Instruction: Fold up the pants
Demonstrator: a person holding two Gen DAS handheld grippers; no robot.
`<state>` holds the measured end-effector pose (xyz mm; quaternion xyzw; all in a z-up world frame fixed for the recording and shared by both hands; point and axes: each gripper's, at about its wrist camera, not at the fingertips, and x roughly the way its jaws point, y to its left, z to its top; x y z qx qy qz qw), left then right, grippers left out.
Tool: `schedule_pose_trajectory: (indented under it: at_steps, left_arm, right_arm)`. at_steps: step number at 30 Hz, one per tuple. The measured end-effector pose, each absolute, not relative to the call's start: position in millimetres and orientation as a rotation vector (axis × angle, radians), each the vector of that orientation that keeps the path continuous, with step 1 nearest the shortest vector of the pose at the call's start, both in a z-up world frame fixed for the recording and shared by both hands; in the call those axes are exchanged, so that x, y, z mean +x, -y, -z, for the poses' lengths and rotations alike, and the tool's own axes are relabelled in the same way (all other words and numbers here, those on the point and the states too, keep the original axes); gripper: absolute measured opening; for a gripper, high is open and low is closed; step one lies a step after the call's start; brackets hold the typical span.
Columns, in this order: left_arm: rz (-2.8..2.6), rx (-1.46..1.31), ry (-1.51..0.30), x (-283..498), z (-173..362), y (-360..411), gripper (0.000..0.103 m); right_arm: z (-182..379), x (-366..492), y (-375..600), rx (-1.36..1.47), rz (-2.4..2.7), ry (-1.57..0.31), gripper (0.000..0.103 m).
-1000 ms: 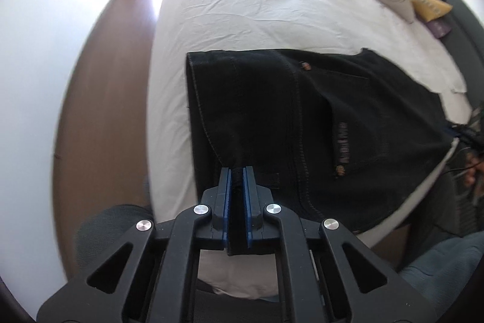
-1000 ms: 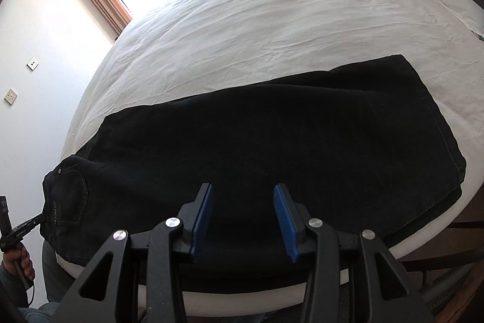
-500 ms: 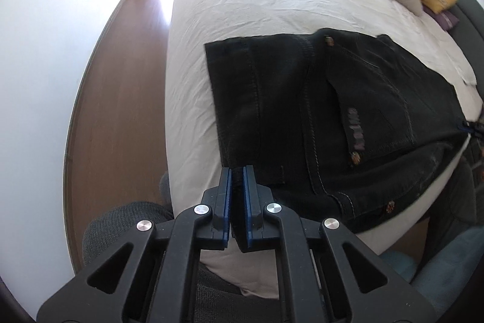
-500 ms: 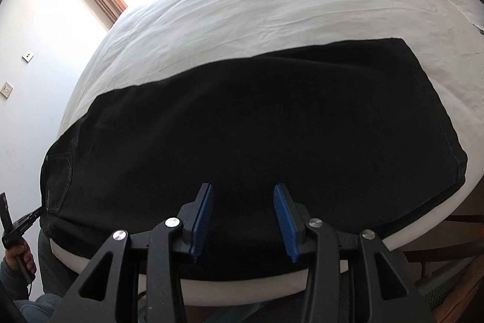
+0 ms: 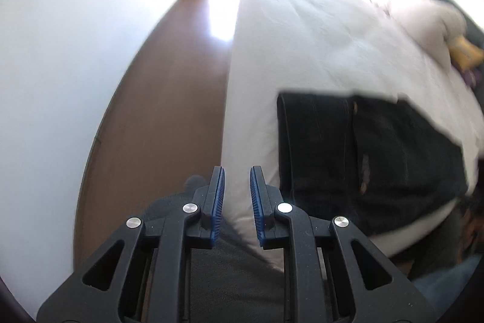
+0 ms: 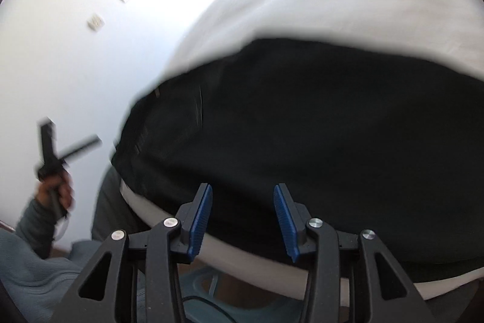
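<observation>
The left tongs, clamped on the waistband a moment ago, have just been opening and hang empty off the bed's corner, right tongs gaping empty over the black pants lying flat there, so this fold looks released.

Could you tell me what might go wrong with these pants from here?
1. The black pants lie at the near edge of the bed, so a careless tug could drag them off.
2. The left gripper has just been opening its jaws, with nothing between them; the waistband is free to shift.
3. Both views are blurred, so a regrasp may miss.
</observation>
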<state>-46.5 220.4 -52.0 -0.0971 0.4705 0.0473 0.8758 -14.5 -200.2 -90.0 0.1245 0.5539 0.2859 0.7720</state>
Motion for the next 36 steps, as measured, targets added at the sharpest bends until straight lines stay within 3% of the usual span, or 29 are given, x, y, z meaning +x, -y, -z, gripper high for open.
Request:
schedule_pose_trajectory:
  at_steps: [5, 10, 15, 16, 18, 19, 20, 21, 25, 27, 30, 33, 34, 35, 36]
  left_arm:
    - [0.216, -0.186, -0.952, -19.4, 43.6, -138.9, 0.017]
    - [0.473, -0.008, -1.052, 7.3, 99.7, -15.2, 0.017]
    - [0.490, 0.124, -1.105, -0.1, 148.8, 4.2, 0.017]
    - [0.500, 0.139, -1.105, -3.5, 149.6, 1.3, 0.017]
    - [0.510, 0.162, -1.104, -7.7, 152.0, -10.6, 0.017]
    - [0.517, 0.170, -1.101, -11.3, 152.3, -17.4, 0.017]
    - [0.524, 0.168, -1.104, -11.6, 151.0, -21.5, 0.017]
    - [0.522, 0.163, -1.110, -12.9, 148.8, -25.3, 0.017]
    - [0.492, 0.159, -1.071, -11.5, 109.7, -22.2, 0.017]
    - [0.527, 0.115, -0.986, 2.4, 79.4, -13.5, 0.017]
    - [0.588, 0.112, -0.917, 36.8, 59.8, 21.3, 0.017]
    - [0.663, 0.104, -0.938, 76.9, 76.2, 56.9, 0.017]
    - [0.669, 0.105, -0.963, 89.8, 87.2, 68.0, 0.017]
    - [0.676, 0.108, -1.001, 103.8, 102.9, 80.6, 0.017]
    - [0.668, 0.114, -1.024, 113.2, 114.2, 89.5, 0.017]
  right_arm:
    - [112.8, -37.9, 176.2, 0.211, -0.645, -1.313, 0.048]
    - [104.0, -56.5, 175.8, 0.181, -0.636, -1.318, 0.048]
    - [68.1, -39.2, 222.6, 0.364, -0.579, -1.112, 0.054]
    - [71.9, -33.1, 233.8, 0.390, -0.543, -1.110, 0.062]
    - [90.4, -19.5, 259.3, 0.423, -0.433, -1.151, 0.064]
    - [102.9, -12.7, 276.3, 0.427, -0.351, -1.183, 0.056]
    - [111.1, -8.1, 296.5, 0.467, -0.309, -1.190, 0.037]
    - [112.4, -5.2, 316.1, 0.529, -0.270, -1.192, 0.036]
    - [76.9, 0.8, 346.7, 0.566, -0.202, -1.085, 0.046]
    - [65.7, 15.5, 332.8, 0.607, -0.330, -1.039, 0.057]
    - [70.4, 50.1, 288.7, 0.614, -0.537, -1.035, 0.059]
    - [102.2, 85.6, 256.0, 0.598, -0.578, -1.129, 0.059]
    - [112.3, 93.9, 255.2, 0.559, -0.528, -1.147, 0.055]
    - [120.3, 101.2, 262.4, 0.563, -0.495, -1.138, 0.038]
    - [125.7, 111.5, 276.4, 0.620, -0.475, -1.129, 0.032]
